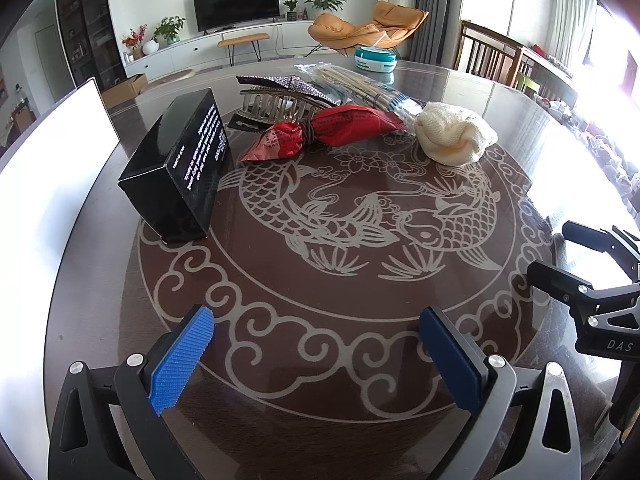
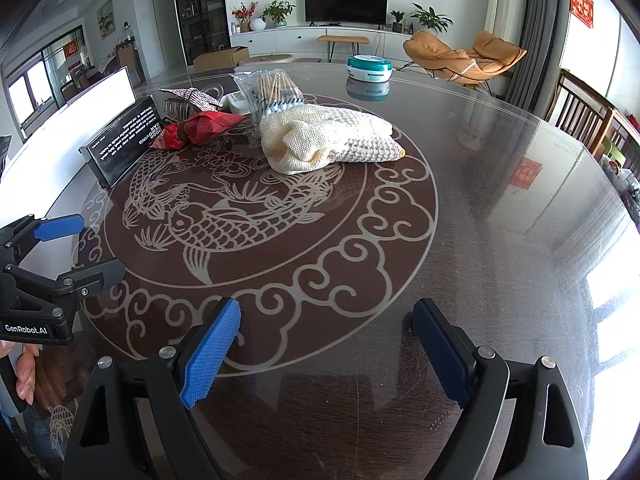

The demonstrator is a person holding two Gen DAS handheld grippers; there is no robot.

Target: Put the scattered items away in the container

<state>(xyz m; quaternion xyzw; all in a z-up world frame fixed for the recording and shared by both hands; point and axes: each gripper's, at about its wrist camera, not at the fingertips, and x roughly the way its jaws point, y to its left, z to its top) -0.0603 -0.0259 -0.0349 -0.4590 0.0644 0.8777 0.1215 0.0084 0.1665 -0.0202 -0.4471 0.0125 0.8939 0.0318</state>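
A round glass-topped surface [image 1: 460, 92] patterned with fish is seen in a living room with a television [image 1: 236, 2] and an orange lounge chair [image 1: 368, 26]. One black box [image 1: 180, 164], one red packet [image 1: 320, 130], one hair claw [image 1: 276, 98], one bag of sticks [image 1: 360, 86], one cream knitted cloth [image 2: 328, 138] and one teal container [image 2: 369, 67] are counted, the container well apart at the far edge. Both the left hand-held gripper [image 1: 316, 354] and right hand-held gripper [image 2: 326, 346] are held released and empty; a small white object [image 2: 234, 101] behind the sticks is shown only by the right view.

Home living-dining room: television [image 2: 346, 3] on white console [image 2: 320, 38], orange lounge chairs [image 2: 464, 56], houseplants [image 2: 432, 16], round glass-topped dining table [image 2: 500, 200].
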